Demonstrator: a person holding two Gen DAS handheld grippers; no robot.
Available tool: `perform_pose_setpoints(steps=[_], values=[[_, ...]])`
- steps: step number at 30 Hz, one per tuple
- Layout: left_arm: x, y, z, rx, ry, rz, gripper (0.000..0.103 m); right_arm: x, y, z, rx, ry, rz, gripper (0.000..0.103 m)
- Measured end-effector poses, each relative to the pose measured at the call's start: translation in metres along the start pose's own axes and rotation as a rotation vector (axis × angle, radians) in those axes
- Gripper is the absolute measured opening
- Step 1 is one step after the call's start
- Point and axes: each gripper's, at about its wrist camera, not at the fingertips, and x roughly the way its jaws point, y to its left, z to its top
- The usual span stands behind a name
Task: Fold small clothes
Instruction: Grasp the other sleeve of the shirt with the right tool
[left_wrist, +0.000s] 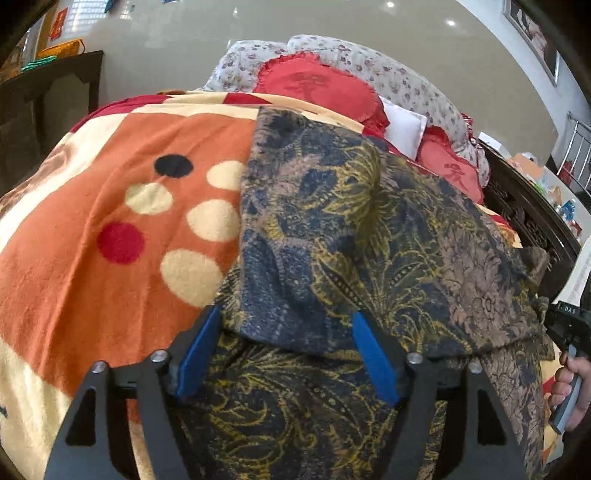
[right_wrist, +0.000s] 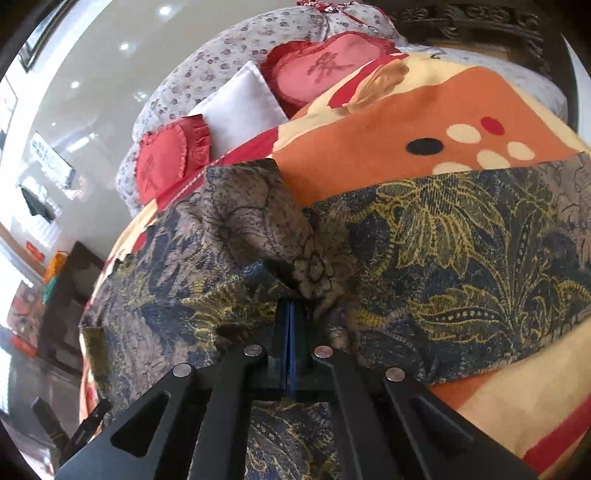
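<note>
Fold half made, one corner in the grip

Garment (left_wrist: 369, 236), dark blue with yellow leaf pattern, lies on the blanket (left_wrist: 110, 192) of the bed, with pillows (left_wrist: 317, 85) behind it. One part of it is already turned over on the rest, so I judge that a first fold is under way but not finished; the edges do not lie flat yet, and more folds are probably left.

Left gripper (left_wrist: 286, 332) is released: its blue pads (left_wrist: 199, 347) stand wide apart, one on each side of the folded edge, just over the cloth. Whether they touch it I cannot tell.

Right gripper (right_wrist: 291, 325) is clenched: its pads are pressed together and pinch a bunched brownish corner of the garment, which rises a little above the rest.
</note>
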Motion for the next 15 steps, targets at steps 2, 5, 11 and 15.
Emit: perform_pose_setpoints(steps=[2, 5, 11, 15], values=[[0.001, -0.001, 0.0, 0.003, 0.005, -0.002, 0.081, -0.008, 0.005, 0.003, -0.021, 0.004, -0.001, 0.003], [0.0, -0.007, 0.0, 0.026, 0.014, 0.012, 0.084, -0.039, 0.021, 0.008, -0.06, -0.091, 0.02, 0.013], [0.002, -0.009, -0.001, 0.042, 0.02, 0.021, 0.087, -0.015, 0.052, -0.023, -0.261, 0.036, -0.004, 0.028], [0.001, -0.008, -0.001, 0.038, 0.019, 0.015, 0.087, -0.025, 0.031, -0.027, -0.177, 0.057, 0.028, 0.027]])
